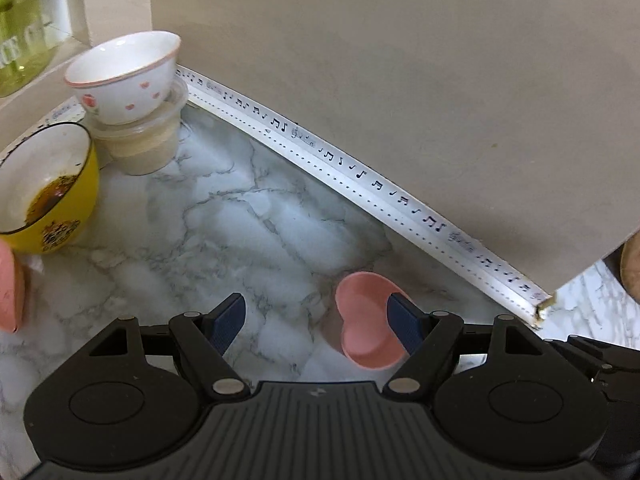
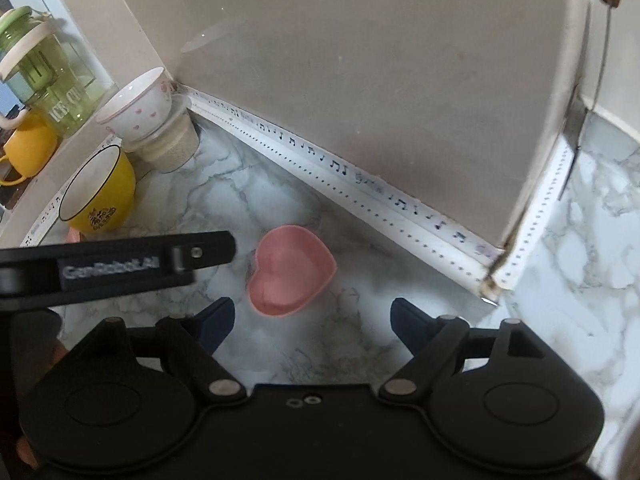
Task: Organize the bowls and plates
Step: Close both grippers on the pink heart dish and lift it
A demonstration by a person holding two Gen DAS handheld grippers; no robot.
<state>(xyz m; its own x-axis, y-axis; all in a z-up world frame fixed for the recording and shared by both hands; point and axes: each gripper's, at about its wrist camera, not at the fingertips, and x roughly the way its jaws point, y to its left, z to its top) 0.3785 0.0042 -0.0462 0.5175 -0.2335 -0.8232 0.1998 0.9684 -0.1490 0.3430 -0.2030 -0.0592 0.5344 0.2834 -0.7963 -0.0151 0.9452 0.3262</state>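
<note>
A pink heart-shaped dish sits upright on the marble desk near the wall's music-note trim, its lobes toward the cameras and tip toward the trim, as left tongs and right tongs hover wide, empty.

Left gripper jaws apart, right gripper likewise

Before me: white marble-pattern countertop, grey veins. Plain beige wall behind my tools. White music-note trim strip along wall base, wrapping corner.
</note>
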